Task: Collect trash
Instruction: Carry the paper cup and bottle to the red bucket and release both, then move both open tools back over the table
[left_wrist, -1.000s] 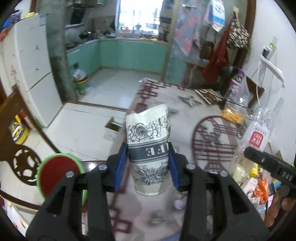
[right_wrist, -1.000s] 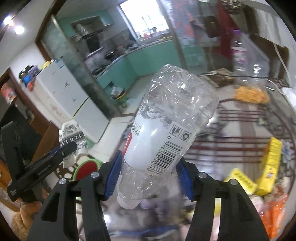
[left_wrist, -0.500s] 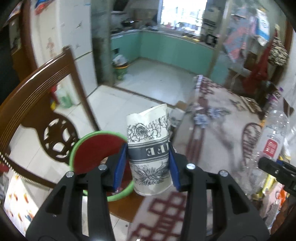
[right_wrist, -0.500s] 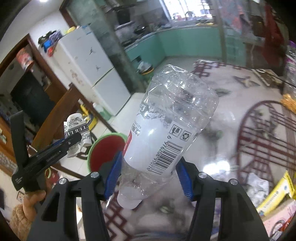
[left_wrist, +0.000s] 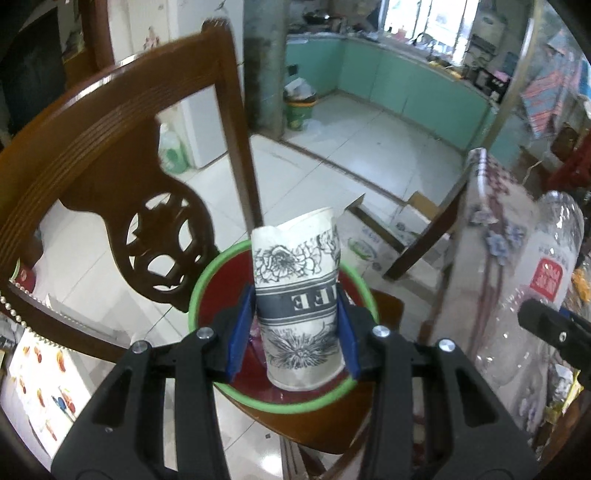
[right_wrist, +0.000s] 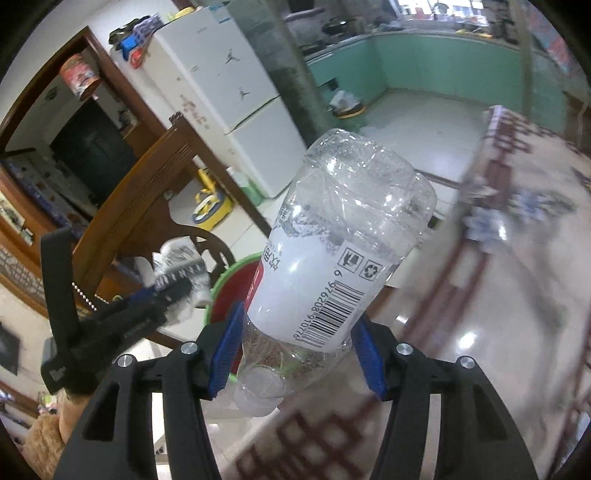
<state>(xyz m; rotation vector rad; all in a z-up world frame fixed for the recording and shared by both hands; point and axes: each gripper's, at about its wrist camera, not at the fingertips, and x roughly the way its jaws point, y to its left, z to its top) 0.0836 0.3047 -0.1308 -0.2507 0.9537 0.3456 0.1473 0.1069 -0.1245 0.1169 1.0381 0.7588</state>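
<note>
Left tool (left_wrist: 295, 332) and right tool (right_wrist: 297, 354) both clamped.

The paper cup (left_wrist: 298, 306) is showing an upside-down dark band reading "EE", with a partial letter at the right edge. The plastic bottle (right_wrist: 332, 273) is displaying a white label bearing a barcode with the digits "6 976208910776", a recycling symbol and a second small pictogram beside it; Chinese characters along the label's left edge are appearing too small to read. In the left wrist view, the same bottle's label is showing a red square (left_wrist: 549, 275) with white characters, illegible here.
</note>
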